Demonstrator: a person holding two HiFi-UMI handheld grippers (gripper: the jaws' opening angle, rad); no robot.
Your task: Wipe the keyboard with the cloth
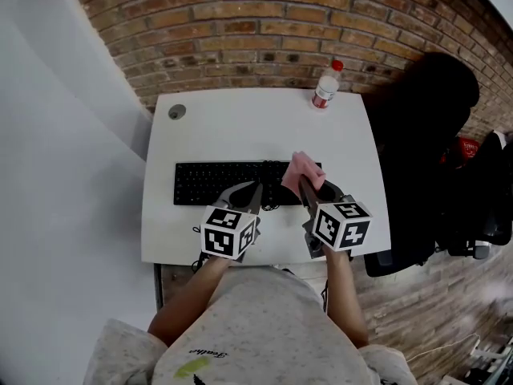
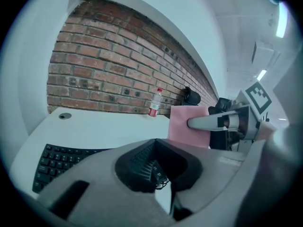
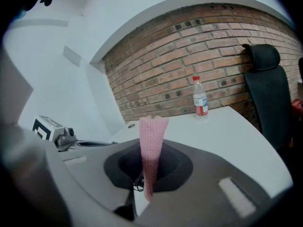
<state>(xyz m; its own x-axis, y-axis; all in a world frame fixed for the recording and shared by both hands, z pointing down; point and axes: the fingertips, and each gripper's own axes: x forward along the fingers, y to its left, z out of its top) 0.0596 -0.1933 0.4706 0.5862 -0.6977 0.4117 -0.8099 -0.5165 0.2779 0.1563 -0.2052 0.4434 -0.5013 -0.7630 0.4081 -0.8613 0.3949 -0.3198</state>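
Head view: right gripper (image 1: 306,189) pinches the cloth (image 1: 301,169) above the keyboard's (image 1: 212,183) right end, poised for wiping; left gripper (image 1: 255,195), jaws together and empty, hovers at its front edge.

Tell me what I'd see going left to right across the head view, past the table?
round hole → keyboard → water bottle → black chair

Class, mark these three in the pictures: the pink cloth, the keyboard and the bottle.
pink cloth (image 1: 303,172), head view, middle of its raised fold.
keyboard (image 1: 215,183), head view, keys of its left half.
bottle (image 1: 325,94), head view, its label.
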